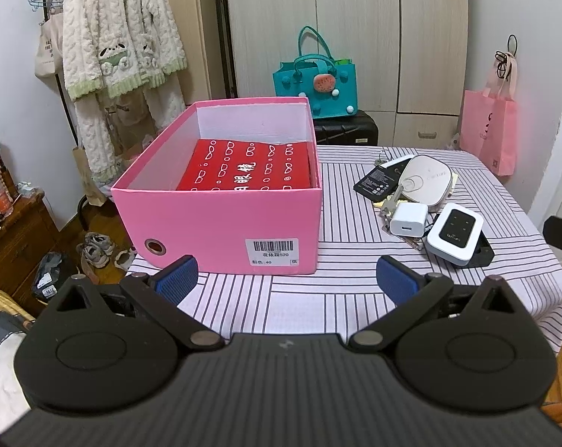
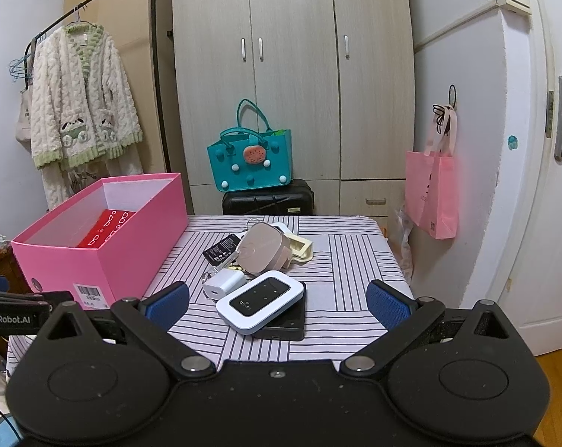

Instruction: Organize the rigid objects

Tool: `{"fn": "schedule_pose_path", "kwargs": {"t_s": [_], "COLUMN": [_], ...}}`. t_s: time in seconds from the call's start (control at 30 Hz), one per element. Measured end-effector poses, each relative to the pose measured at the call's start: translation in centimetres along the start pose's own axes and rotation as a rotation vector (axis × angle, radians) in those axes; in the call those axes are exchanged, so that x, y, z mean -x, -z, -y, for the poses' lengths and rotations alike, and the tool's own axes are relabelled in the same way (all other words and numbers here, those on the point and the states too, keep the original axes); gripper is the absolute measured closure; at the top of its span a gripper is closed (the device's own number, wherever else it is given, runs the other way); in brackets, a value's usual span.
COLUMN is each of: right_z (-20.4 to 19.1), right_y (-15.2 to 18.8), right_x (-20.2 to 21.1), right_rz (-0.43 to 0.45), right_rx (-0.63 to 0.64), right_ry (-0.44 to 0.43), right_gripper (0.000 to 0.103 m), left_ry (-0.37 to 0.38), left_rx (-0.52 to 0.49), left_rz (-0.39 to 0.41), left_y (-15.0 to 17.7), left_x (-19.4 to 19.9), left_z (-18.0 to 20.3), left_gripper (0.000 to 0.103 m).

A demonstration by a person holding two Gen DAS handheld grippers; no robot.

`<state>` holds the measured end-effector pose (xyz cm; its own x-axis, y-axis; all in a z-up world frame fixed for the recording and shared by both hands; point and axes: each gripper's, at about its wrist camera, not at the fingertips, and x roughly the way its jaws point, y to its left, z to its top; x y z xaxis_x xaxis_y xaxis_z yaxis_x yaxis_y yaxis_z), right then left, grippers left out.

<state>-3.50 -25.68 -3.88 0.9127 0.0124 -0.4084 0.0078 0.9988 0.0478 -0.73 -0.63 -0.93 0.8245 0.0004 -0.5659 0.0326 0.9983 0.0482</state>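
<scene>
Both grippers hang at the near edge of the striped worktop (image 2: 337,260) with their jaws spread wide and nothing between them: the left gripper (image 1: 286,277) faces the pink shoebox (image 1: 221,223), the right gripper (image 2: 277,301) faces the heap of small devices just right of that box.

The white-and-black WiFi router (image 2: 260,303) lies tilted on a black flat device (image 2: 286,326), so a pinch from above could, I judge, skid it off or drag both at once. The white charger cube (image 2: 223,284) touches keys and the router; closing on it may snag them. The heap sits near the worktop's right edge, so a nudged piece could drop to the floor.

The red glasses box (image 1: 243,167) already fills much of the shoebox floor, and how much room remains beside it is hidden by the near wall. Under the round beige case (image 2: 264,247) the pile is overlapped; the keys and a cream piece behind are hard to make out
</scene>
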Motion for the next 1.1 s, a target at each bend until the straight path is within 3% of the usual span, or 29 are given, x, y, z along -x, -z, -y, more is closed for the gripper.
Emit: {"fn": "schedule_pose_path", "kwargs": {"t_s": [0.57, 0.87, 1.1], "right_z": [-0.1, -0.4, -1.1], "right_y": [0.1, 0.1, -0.1], "right_x": [-0.4, -2.1, -6.1], "right_rz": [-0.013, 0.023, -0.094], "right_rx": [0.005, 0.018, 0.014], "right_ry": [-0.011, -0.084, -0.139], "right_gripper": [0.001, 0.0, 0.0], "left_ry": [0.023, 0.078, 0.109], "left_rx": [0.007, -0.048, -0.084], "left_rz": [-0.026, -0.065, -0.067], "left_y": [-0.1, -1.2, -4.8], "left_x": [-0.4, -0.9, -0.7], "left_z": [-0.1, -0.6, -3.9], "left_gripper": [0.0, 0.003, 0.003]}}
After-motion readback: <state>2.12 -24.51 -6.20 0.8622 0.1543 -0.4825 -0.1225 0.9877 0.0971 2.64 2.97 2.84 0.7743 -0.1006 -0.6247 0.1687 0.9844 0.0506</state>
